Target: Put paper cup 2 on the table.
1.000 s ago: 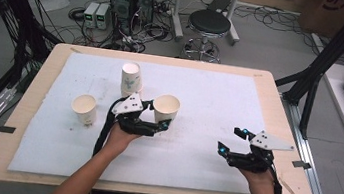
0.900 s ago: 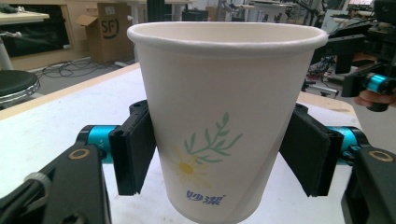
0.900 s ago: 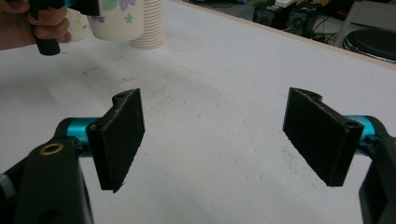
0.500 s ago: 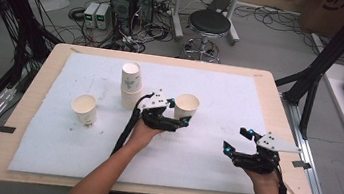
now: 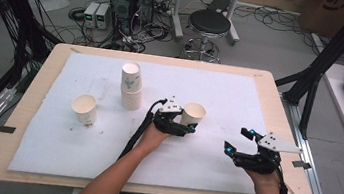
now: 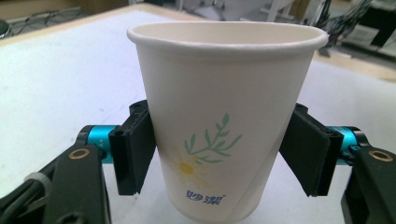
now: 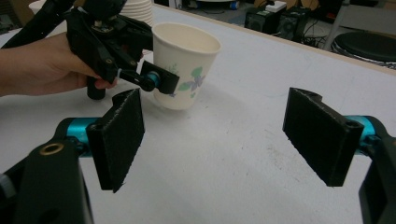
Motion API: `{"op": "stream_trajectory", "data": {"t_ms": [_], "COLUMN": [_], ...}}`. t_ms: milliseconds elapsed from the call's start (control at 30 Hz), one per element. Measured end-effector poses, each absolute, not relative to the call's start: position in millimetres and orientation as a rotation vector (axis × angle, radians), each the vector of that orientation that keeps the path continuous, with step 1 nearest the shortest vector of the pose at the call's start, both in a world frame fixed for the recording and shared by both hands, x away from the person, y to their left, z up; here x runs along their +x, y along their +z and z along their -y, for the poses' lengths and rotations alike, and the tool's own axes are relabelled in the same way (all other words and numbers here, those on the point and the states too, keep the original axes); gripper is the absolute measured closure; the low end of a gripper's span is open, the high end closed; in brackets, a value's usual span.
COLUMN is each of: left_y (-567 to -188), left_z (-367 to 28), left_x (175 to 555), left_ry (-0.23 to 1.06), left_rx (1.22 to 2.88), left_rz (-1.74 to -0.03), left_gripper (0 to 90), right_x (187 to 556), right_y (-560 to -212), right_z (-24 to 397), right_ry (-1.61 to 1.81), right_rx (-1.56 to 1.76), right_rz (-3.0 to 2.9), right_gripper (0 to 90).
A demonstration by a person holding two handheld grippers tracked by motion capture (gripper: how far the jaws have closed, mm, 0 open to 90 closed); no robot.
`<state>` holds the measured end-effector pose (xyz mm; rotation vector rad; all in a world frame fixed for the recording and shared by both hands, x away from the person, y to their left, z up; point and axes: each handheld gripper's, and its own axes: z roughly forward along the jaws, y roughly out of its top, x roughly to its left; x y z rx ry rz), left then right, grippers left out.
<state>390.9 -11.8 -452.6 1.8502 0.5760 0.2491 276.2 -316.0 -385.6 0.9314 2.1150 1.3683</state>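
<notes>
The left gripper (image 5: 182,127) has a paper cup (image 5: 192,117) clamped between its pads near the centre of the high view, upright, its base at or just above the white mat (image 5: 240,101); I cannot tell whether it touches. In the left gripper view the two black pads press the cup's (image 6: 219,116) lower wall from both sides, just enough to hold without crushing it. The right gripper (image 5: 240,144) hovers at lower right of the high view with its jaws wide apart and nothing between them; its own view looks across bare mat at the cup (image 7: 184,65) in the upper left of that frame.

The step in hand looks like carrying this cup across the mat, away from the stack (image 5: 131,84) at upper centre-left and the lone cup (image 5: 84,109) at left. Next, I judge, the cup needs to be set flat on the mat with its base fully down before the pads let go, and the release should be straight and gentle so the light cup does not tip.
</notes>
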Motion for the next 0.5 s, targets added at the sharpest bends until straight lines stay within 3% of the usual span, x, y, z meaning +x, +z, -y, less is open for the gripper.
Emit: {"op": "stream_trajectory", "data": {"t_ms": [500], "left_y": [-453], "left_z": [11], "left_x": [380], "left_ry": [0.3], "left_rx": [2.006], "left_rz": [-0.569], "left_gripper": [31.7], "right_x": [275], "right_y": [-385], "right_z": [315], "right_ry": [1.367], "right_rx": [0.929], "right_rz": [-2.125], "right_gripper": [21.1]}}
